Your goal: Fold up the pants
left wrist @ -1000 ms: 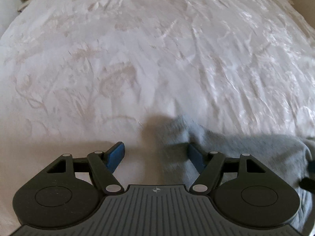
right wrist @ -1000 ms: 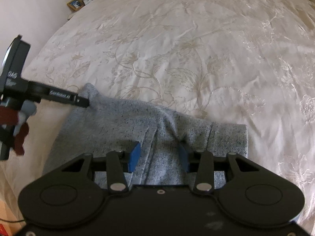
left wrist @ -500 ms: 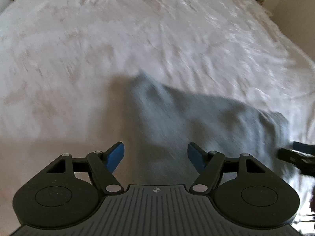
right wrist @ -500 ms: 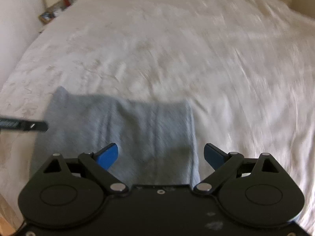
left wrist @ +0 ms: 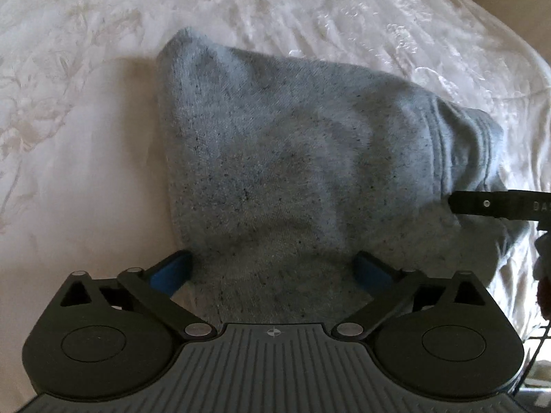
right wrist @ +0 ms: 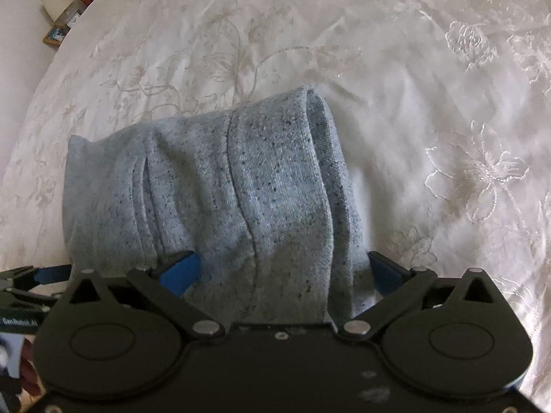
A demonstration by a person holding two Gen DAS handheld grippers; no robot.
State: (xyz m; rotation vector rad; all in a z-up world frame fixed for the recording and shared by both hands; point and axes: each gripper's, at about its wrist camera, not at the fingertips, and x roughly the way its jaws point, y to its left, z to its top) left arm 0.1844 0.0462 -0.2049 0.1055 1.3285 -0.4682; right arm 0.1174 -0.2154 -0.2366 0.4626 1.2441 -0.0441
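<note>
Two claws are spreading at once over the grey pants [left wrist: 292, 158], and that is where I am seeing the trouble. My left claw [left wrist: 272, 272] and my right claw [right wrist: 282, 272] are both opening, their blue pads standing on either side of the cloth without pressing on it, so I am holding nothing. If I am lifting away carelessly, I am thinking a pad could be snagging the soft knit and dragging the top layer off the ones beneath. The fabric looks limp and thick, so I am expecting any tug to be pulling the whole bundle askew rather than one corner.

The bundle is also bulging instead of lying flat. Its rounded edge on the right wrist view is puffing up, and I am judging that it could be springing open once nothing is weighing on it. The glossy bedspread [right wrist: 430, 69] may be letting it slide too.

The pants are lying on the bed near its close edge, folded into a compact speckled grey packet. Seams and a stitched band are running across the top, and soft wrinkles are showing between them. One far corner is poking out to a point in the left wrist view, so the outline is looking uneven.
</note>
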